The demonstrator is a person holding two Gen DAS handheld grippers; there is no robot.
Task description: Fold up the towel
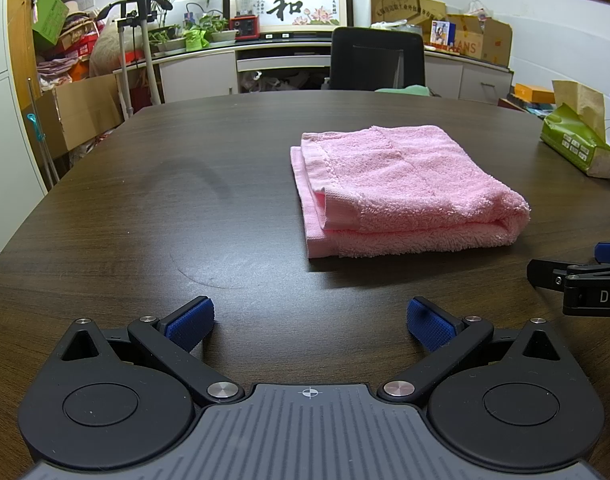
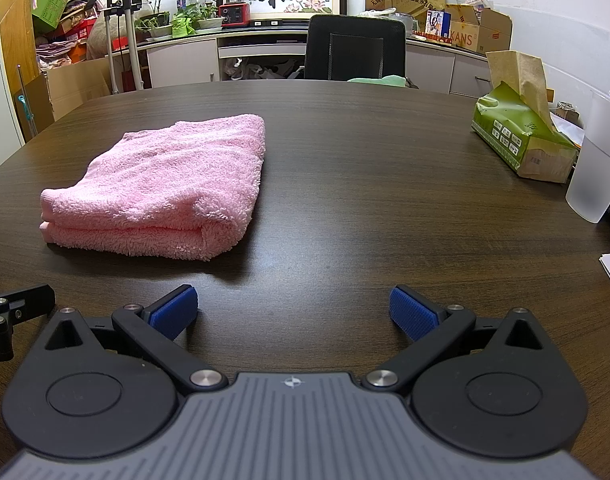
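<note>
Your left tongs (image 1: 309, 322) and right tongs (image 2: 293, 313) are both gaping wide, gripping nothing. The pink towel (image 1: 401, 188) is lying folded mid-tabletop (image 1: 145, 208), so you are likely finishing; keep clear without snagging it.

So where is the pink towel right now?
The pink towel lies folded on the dark table, ahead and right of the open left gripper, and ahead and left of the open right gripper; neither touches it.
</note>
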